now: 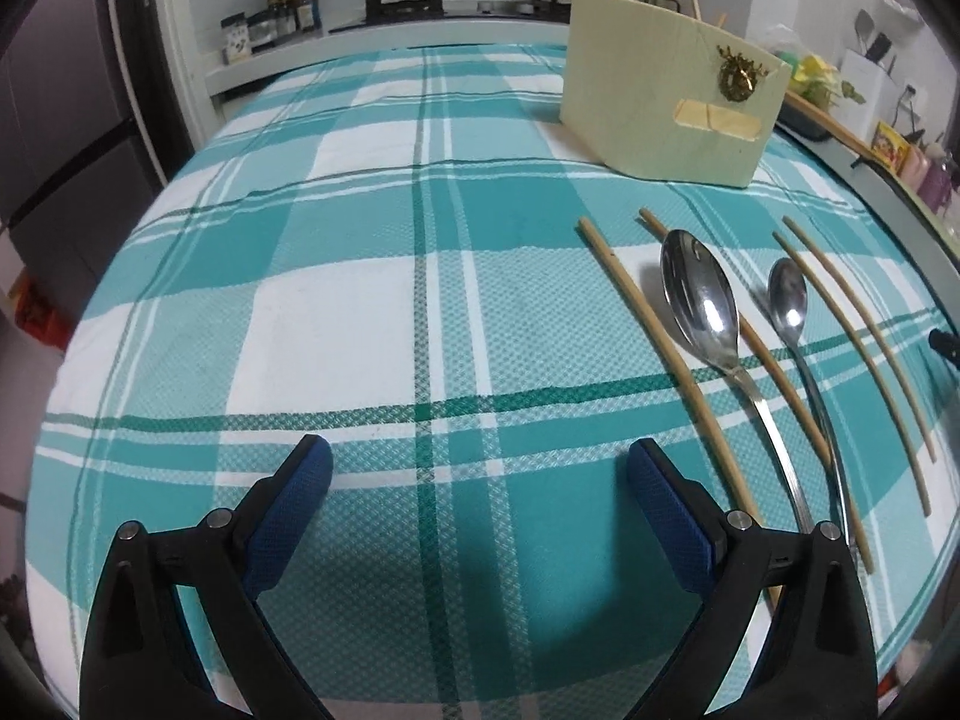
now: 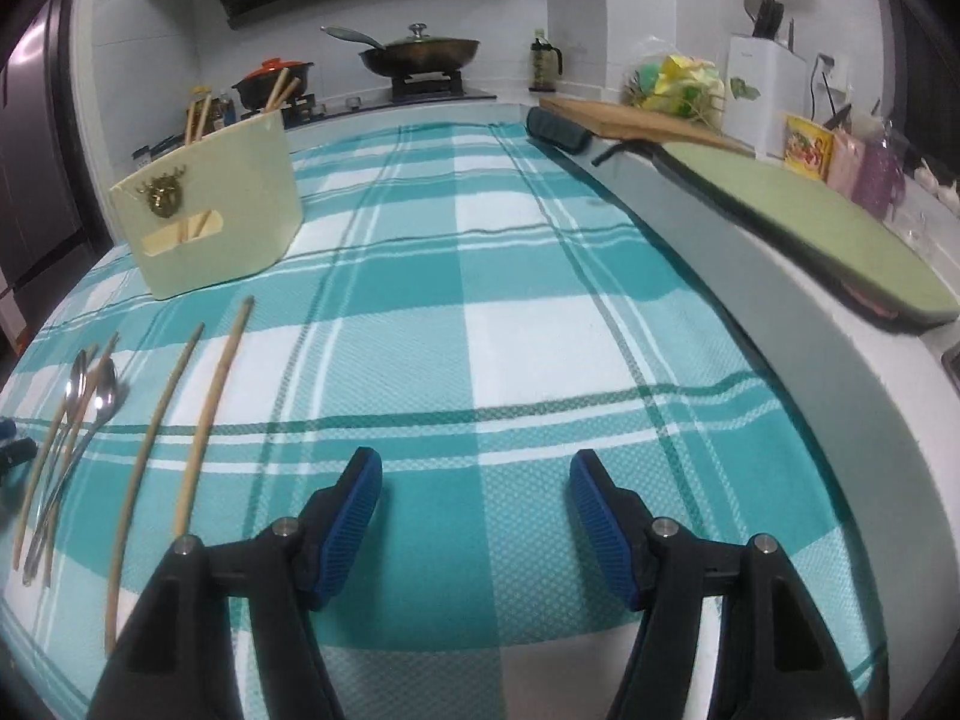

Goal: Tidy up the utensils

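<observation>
A few chopsticks already stand in the cream utensil holder [image 1: 666,102] far right. Left on the checked tablecloth [image 1: 360,276] — four chopsticks [image 1: 654,336] and two spoons [image 1: 702,300]. Left gripper [image 1: 480,468] and right gripper [image 2: 477,474] hover with jaws spread, holding nothing.

A table covered with a teal-and-white plaid tablecloth [image 1: 360,276] carried everything. Toward its far side stood a pale green utensil holder [image 1: 666,102] with a brass ornament on its face, and nearer lay four bamboo chopsticks [image 1: 654,354] roughly parallel, with a large metal spoon [image 1: 702,306] and a small metal spoon [image 1: 789,300] among them. The large spoon's bowl overlapped one chopstick.
</observation>
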Demonstrator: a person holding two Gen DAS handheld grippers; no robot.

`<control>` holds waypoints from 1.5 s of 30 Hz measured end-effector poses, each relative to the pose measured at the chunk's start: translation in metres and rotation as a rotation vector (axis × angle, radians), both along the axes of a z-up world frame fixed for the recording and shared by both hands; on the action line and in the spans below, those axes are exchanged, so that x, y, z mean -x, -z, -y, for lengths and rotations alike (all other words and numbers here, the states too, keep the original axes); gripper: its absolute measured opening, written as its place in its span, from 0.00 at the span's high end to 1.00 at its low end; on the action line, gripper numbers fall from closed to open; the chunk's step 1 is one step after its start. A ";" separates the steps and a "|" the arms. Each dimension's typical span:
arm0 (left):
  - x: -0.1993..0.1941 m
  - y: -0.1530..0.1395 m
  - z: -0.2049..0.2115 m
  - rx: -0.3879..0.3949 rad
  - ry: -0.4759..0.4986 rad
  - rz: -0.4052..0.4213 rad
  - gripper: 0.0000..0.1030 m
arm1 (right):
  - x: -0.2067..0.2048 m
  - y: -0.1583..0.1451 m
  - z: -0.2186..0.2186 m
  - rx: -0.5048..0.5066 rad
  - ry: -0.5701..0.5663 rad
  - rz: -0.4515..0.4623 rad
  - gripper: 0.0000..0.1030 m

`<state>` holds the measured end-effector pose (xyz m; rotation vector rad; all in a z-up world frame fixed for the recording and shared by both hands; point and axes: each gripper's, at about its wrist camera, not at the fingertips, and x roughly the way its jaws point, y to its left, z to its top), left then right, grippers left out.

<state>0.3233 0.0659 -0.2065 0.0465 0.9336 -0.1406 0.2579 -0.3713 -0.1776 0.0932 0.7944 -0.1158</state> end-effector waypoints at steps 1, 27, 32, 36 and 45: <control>0.000 0.000 0.001 -0.004 -0.004 -0.002 0.03 | 0.000 0.001 -0.001 0.005 0.004 0.006 0.35; -0.004 0.002 0.002 -0.013 -0.012 -0.011 0.00 | -0.001 0.000 -0.005 0.043 0.025 0.013 0.35; -0.004 0.002 -0.001 -0.013 -0.020 -0.010 0.00 | -0.003 0.001 -0.005 0.051 0.024 0.003 0.35; -0.004 0.002 -0.001 -0.012 -0.022 -0.010 0.00 | -0.004 0.002 -0.006 0.051 0.021 -0.009 0.35; -0.005 0.002 -0.001 -0.011 -0.023 -0.010 0.00 | -0.004 0.002 -0.008 0.072 0.038 -0.006 0.35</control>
